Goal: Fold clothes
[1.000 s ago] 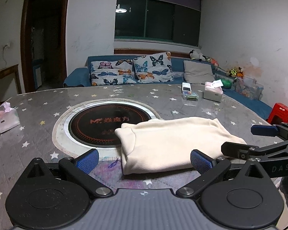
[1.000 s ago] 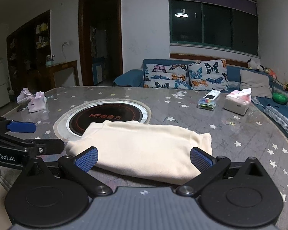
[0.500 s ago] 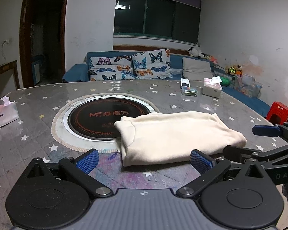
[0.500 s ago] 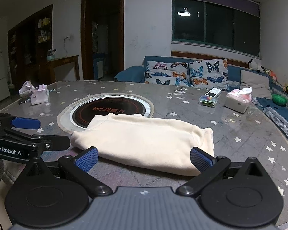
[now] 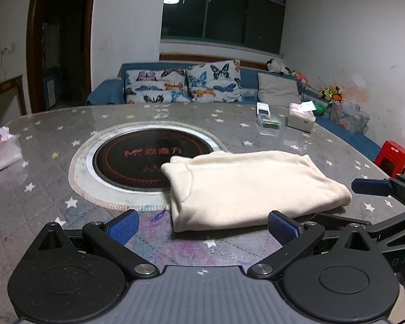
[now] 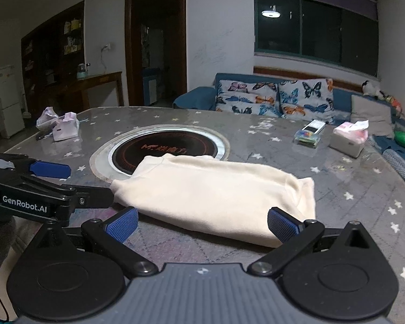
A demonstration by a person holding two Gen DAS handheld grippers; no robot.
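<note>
One folded cream garment (image 5: 251,186) lies on the surface (image 5: 40,189), partly over one round cooktop (image 5: 148,159). Left gripper (image 5: 202,224) and right gripper (image 6: 202,222): fingers released. Two tissue packs (image 5: 301,116) nearby.

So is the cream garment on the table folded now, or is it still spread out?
Folded. The cream garment lies as a compact layered bundle with doubled edges on the table, partly over the black round cooktop; neither gripper touches it.
</note>
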